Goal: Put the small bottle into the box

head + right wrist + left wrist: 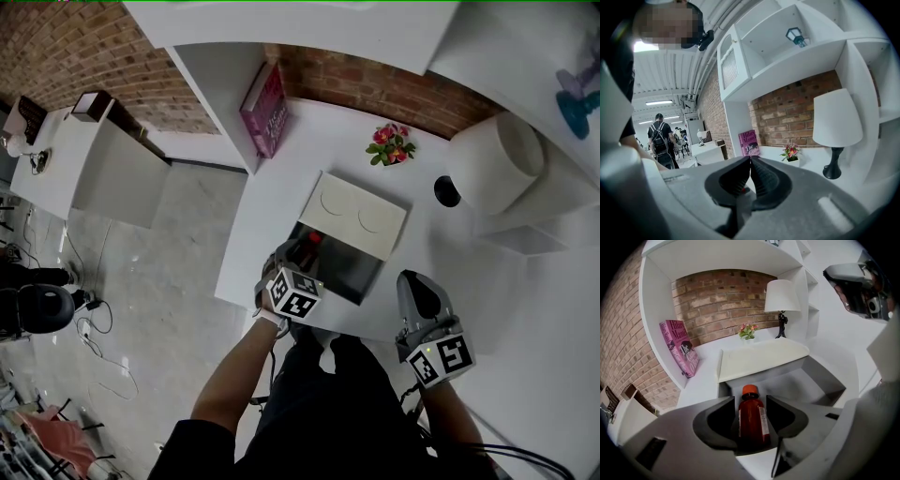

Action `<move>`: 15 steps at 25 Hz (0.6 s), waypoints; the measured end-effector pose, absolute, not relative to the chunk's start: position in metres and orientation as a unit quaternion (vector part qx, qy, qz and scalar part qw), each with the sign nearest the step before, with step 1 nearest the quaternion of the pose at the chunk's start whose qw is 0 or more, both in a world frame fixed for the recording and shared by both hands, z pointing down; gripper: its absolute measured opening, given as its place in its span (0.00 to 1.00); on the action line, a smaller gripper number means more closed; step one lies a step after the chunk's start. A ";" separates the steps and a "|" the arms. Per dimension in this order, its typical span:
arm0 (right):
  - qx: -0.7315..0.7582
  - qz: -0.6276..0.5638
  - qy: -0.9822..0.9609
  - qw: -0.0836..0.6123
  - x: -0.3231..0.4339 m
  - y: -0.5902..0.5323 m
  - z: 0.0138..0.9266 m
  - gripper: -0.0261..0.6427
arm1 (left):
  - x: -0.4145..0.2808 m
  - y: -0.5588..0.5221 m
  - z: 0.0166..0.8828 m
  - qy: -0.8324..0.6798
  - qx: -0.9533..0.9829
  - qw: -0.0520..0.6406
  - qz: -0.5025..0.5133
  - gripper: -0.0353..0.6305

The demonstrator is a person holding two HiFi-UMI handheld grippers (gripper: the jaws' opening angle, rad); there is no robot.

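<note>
Bottle first: the small bottle [751, 420], dark amber with an orange cap, stands upright in the lower centre of the left gripper view. The left gripper [751, 400] has it clamped, both jaws pressing on the sides of its body. Beyond it I see the box [824, 383], its grey cavity open and the pale lid [761, 359] tipped back at the far side.

In the head view the left gripper sits at the centre of the frame. Its tips are over the near left corner of the box's opening, and the orange cap shows just past them. I cannot tell whether the bottle's base touches the box floor or hangs above it.

The right gripper [750, 161] has its jaws pressed together with nothing between them. In the head view it is at the lower right, well apart from the box; its own view looks across to the lamp [836, 124].

My reading of progress: pickup and carry are done, the lid is already out of the way, and the bottle is at the mouth of the box. What is left, I judge, is to set it down inside, let the jaws part, and draw clear without tipping it.
</note>
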State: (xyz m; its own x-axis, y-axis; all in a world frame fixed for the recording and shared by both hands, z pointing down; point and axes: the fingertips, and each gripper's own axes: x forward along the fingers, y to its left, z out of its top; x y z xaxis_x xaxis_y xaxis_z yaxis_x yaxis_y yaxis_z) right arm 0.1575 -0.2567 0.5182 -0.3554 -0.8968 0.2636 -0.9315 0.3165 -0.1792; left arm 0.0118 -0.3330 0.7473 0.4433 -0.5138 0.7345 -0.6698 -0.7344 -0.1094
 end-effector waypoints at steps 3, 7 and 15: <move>0.566 0.148 -0.809 0.055 0.159 -0.255 0.516 0.05 | 0.011 -0.333 0.739 -0.357 0.846 0.098 0.384 0.37; 0.568 0.144 -0.809 0.052 0.161 -0.253 0.512 0.05 | 0.008 -0.330 0.713 -0.370 0.853 0.099 0.355 0.37; 0.563 0.119 -0.815 0.060 0.160 -0.255 0.493 0.07 | -0.013 -0.328 0.633 -0.408 0.865 0.127 0.263 0.37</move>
